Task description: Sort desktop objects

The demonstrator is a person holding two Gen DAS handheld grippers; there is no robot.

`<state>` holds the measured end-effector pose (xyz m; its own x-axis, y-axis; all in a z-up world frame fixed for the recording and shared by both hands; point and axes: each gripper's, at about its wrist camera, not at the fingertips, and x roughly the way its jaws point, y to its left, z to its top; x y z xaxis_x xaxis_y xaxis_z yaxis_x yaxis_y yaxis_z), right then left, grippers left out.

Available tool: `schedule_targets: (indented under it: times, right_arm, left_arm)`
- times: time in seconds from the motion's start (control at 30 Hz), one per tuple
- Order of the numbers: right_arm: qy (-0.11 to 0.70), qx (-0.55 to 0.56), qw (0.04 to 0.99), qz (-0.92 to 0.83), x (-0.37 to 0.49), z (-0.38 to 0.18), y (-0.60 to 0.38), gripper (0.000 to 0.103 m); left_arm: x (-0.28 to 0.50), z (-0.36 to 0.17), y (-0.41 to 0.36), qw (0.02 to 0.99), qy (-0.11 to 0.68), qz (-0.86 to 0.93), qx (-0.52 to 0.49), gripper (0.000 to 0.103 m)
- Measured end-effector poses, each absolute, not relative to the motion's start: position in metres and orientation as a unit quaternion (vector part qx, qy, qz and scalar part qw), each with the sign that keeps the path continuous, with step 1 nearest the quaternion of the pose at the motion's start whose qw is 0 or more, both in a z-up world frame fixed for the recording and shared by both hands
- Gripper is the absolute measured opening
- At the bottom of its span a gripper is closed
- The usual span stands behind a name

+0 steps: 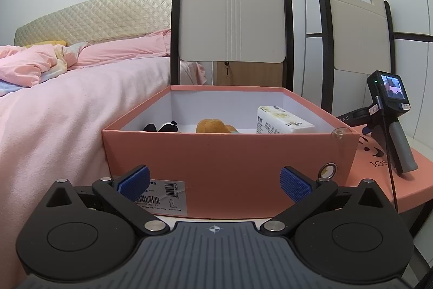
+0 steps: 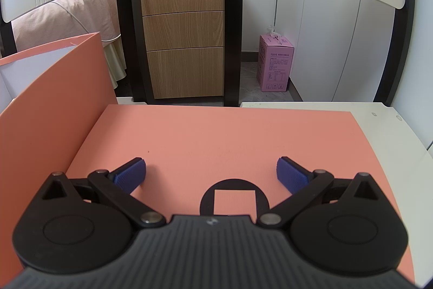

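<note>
Left wrist view: left gripper (image 1: 215, 182) jaws spread wide, empty, hovering low in front of the salmon box (image 1: 230, 151), facing its near wall with the barcode label (image 1: 162, 197). Box sits open-topped on the worktop so items can drop in; inside show a panda toy (image 1: 165, 127), an orange plush (image 1: 212, 126) and a tissue pack (image 1: 284, 121) leaning at the right wall, so sorting looks largely done. The right gripper (image 1: 389, 110) shows at the far right, resting over the box lid (image 1: 379, 172), which lies flat beside the box, probably parked there to keep the opening free. Bed (image 1: 54, 113) touches the box's left side; chair (image 1: 230, 10) behind. Right wrist view: right gripper (image 2: 211, 175) jaws also released, nothing held, just above the lid (image 2: 216, 137) near its black logo (image 2: 235, 197). Box wall (image 2: 54, 104) stands on the left, white worktop (image 2: 384, 126) on the right. No loose items visible here; closing with the lid seems the likely next step.
</note>
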<state>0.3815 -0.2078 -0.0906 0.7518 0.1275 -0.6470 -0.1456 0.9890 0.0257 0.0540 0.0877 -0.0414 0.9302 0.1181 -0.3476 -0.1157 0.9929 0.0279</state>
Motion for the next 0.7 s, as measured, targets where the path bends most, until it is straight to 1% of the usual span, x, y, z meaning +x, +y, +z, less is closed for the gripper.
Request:
schedule_targets:
  times: [0.7]
  right_arm:
    - [0.345, -0.013, 0.936, 0.073, 0.3815, -0.0906, -0.2076, 0.103]
  left_arm:
    - [0.0539, -0.0416, 0.0879, 0.983, 0.174, 0.061, 0.007, 0.103]
